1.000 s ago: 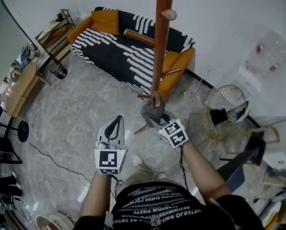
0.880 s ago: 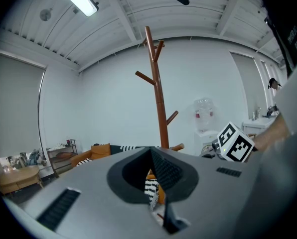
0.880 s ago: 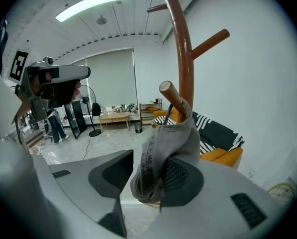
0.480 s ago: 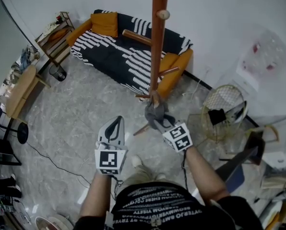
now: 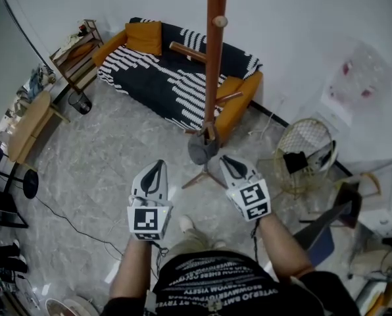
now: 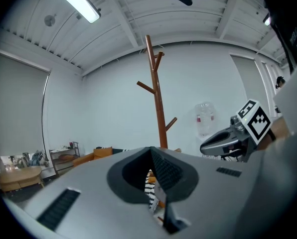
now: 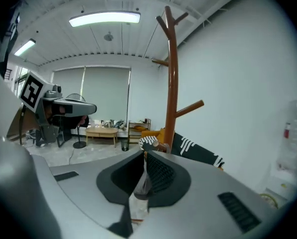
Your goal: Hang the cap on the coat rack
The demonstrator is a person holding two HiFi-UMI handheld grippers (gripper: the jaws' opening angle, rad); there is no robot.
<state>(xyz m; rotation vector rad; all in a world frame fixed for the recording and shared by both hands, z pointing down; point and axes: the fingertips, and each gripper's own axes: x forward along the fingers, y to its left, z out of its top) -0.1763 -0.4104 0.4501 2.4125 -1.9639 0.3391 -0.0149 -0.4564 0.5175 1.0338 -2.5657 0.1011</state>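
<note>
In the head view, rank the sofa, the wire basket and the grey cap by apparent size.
Sofa, largest by far.
Wire basket, second.
Grey cap, smallest, though it hangs nearer the camera than the others.

I look down on a grey marbled floor (image 5: 104,170). The coat rack (image 5: 213,64) stands on it near the far wall, just in front of a black-and-orange sofa (image 5: 163,71). A wire basket (image 5: 306,153) sits toward the right edge, a wooden table (image 5: 28,124) at the left edge, and a black cable (image 5: 71,219) trails across the near left part.

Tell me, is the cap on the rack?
On: the cap hangs from a low peg on the rack, nothing holding it.
</note>
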